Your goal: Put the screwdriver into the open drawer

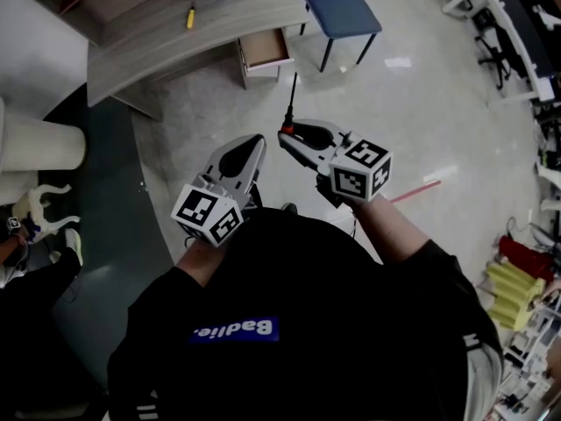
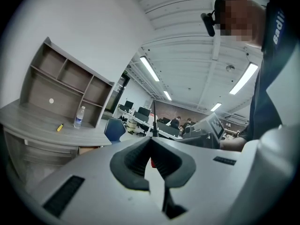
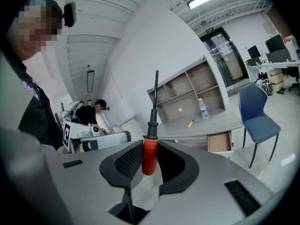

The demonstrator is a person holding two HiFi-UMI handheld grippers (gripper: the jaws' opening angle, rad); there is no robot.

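Note:
My right gripper (image 1: pixel 287 135) (image 3: pixel 150 146) is shut on the red handle of a screwdriver (image 1: pixel 290 103) (image 3: pixel 150 153), whose black shaft stands up out of the jaws. The left gripper (image 1: pixel 255 144) (image 2: pixel 150 142) hangs just left of it, jaws shut with nothing between them; in the left gripper view the screwdriver (image 2: pixel 153 118) shows beyond its tips. Ahead, across bare floor, the open drawer (image 1: pixel 264 49) (image 3: pixel 219 142) sticks out from under a grey desk (image 1: pixel 166 38) (image 3: pixel 225 123). Both grippers are well short of it.
A blue chair (image 1: pixel 338 9) (image 3: pixel 256 116) stands right of the drawer. A water bottle (image 3: pixel 203 108) and a small yellow item (image 1: pixel 190 16) (image 3: pixel 190 123) lie on the desk below a shelf unit (image 3: pixel 187 95). Another person (image 1: pixel 26 244) sits at the left. A red stick (image 1: pixel 415 191) lies on the floor.

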